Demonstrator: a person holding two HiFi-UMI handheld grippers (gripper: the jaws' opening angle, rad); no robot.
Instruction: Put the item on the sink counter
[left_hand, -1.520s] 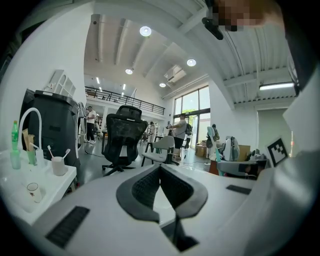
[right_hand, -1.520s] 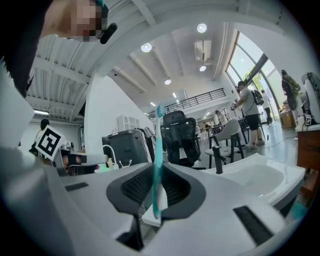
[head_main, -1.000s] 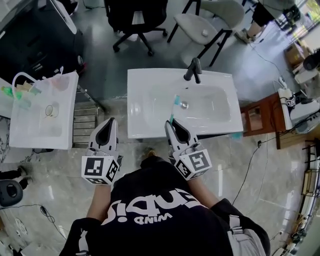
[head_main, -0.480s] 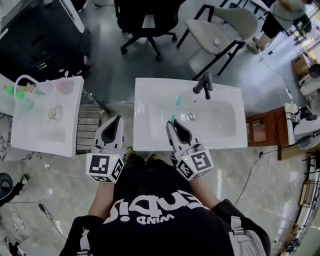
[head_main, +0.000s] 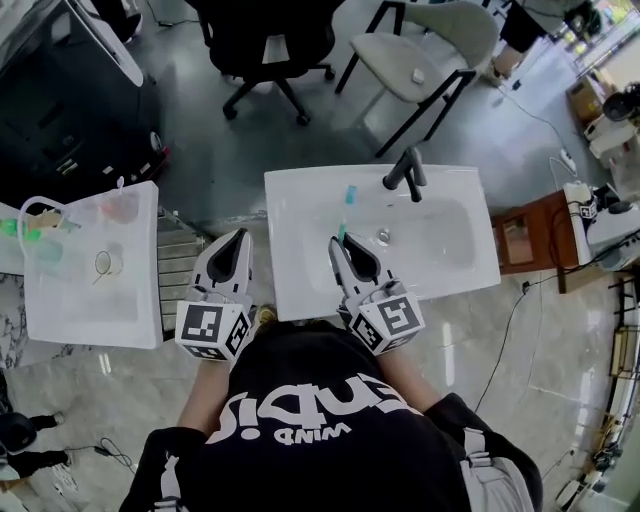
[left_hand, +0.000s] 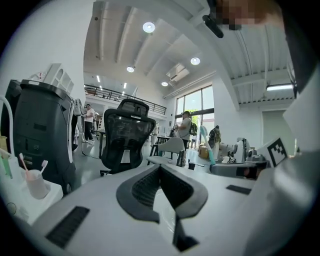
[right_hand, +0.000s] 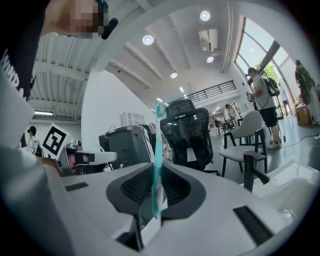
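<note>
A teal toothbrush (head_main: 346, 208) stands upright in my right gripper (head_main: 337, 243), which is shut on its handle above the front part of the white sink counter (head_main: 300, 205). The brush (right_hand: 157, 160) rises between the dark pads in the right gripper view, its head pointing up. My left gripper (head_main: 238, 238) hovers by the counter's left front corner, jaws together and empty (left_hand: 160, 170). From the left gripper view the toothbrush (left_hand: 209, 147) shows off to the right.
A black faucet (head_main: 405, 170) stands at the back of the basin. A second white counter (head_main: 90, 270) with cups and brushes is at the left. An office chair (head_main: 265, 40), a grey chair (head_main: 420, 45) and a wooden stand (head_main: 522, 240) surround the sink.
The sink counter has drawn closer under both grippers, so the right gripper and toothbrush stand further in over its front edge. The grip on the brush is unchanged.
</note>
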